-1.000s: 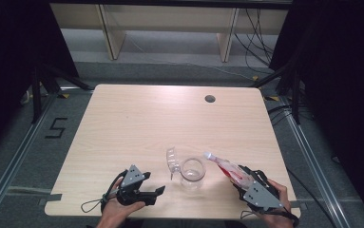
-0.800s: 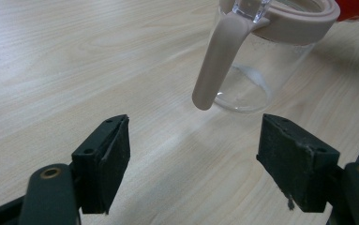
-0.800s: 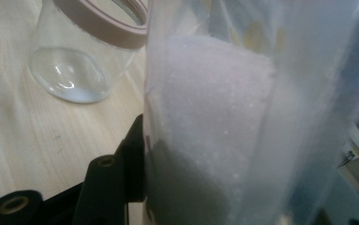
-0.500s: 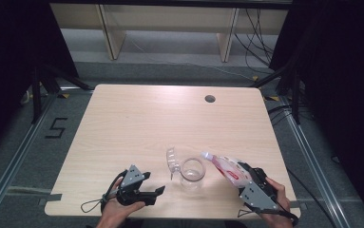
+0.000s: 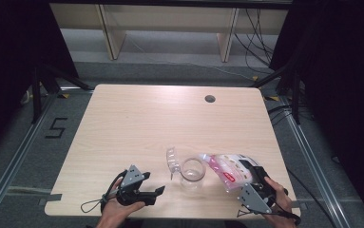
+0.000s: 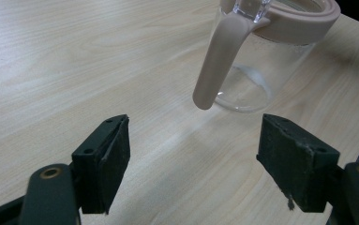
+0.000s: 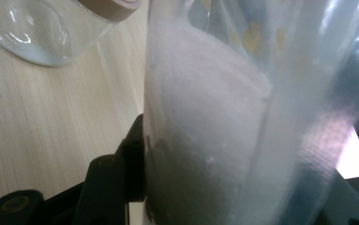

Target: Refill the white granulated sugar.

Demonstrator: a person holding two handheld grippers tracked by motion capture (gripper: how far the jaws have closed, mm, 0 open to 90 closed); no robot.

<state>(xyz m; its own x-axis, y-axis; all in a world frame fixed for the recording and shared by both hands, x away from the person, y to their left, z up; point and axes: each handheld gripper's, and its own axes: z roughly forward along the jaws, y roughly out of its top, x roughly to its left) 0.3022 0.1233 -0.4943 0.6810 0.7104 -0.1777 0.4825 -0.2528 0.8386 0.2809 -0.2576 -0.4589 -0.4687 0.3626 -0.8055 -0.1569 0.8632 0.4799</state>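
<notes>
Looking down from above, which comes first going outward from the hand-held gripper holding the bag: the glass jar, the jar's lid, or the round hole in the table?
From the right hand-held gripper, in the high view:
1. Clear glass jar with a pinkish rim, just to its left.
2. Clear plastic lid, left of the jar.
3. Dark round hole in the light wooden table, near the far edge.

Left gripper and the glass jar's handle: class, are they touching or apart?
Apart. The left gripper view shows the left gripper with open jaws, bare table between them, and the jar's handle hanging beyond the pads.
</notes>
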